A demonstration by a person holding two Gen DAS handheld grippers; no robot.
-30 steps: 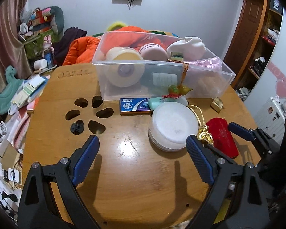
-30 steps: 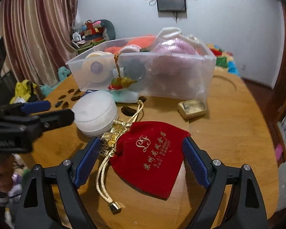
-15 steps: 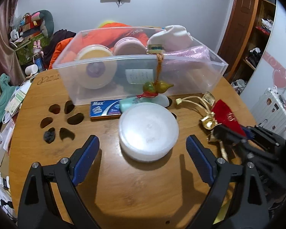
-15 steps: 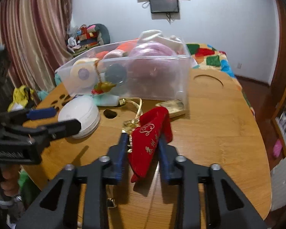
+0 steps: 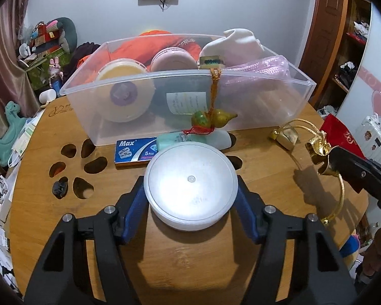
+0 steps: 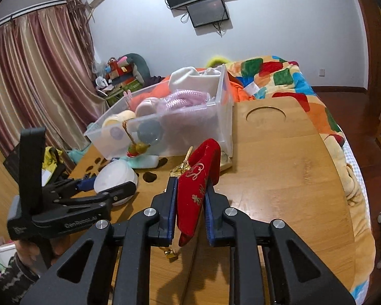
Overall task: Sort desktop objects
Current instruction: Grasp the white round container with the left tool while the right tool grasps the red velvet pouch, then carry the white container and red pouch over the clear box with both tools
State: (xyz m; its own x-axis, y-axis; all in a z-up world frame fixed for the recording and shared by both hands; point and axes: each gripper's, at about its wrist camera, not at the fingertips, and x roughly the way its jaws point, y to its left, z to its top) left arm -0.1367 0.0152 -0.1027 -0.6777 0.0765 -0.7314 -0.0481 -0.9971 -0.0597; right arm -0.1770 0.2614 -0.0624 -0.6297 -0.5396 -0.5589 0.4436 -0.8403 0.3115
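Observation:
My left gripper is shut on a round white lidded container resting on the wooden table; it also shows in the right wrist view. My right gripper is shut on a red velvet pouch with gold cords and holds it lifted above the table; the pouch shows at the right edge of the left wrist view. A clear plastic bin with jars, a white cloth and pink cord stands at the back. A gourd charm hangs over its front wall.
A blue Max blade box and a mint tube lie between the container and the bin. A small gold box lies at right. Paw-shaped holes cut the table at left. A round recess sits at the far end.
My left gripper moved forward and closed on the white container. My right gripper closed on the red pouch and lifted it off the table.

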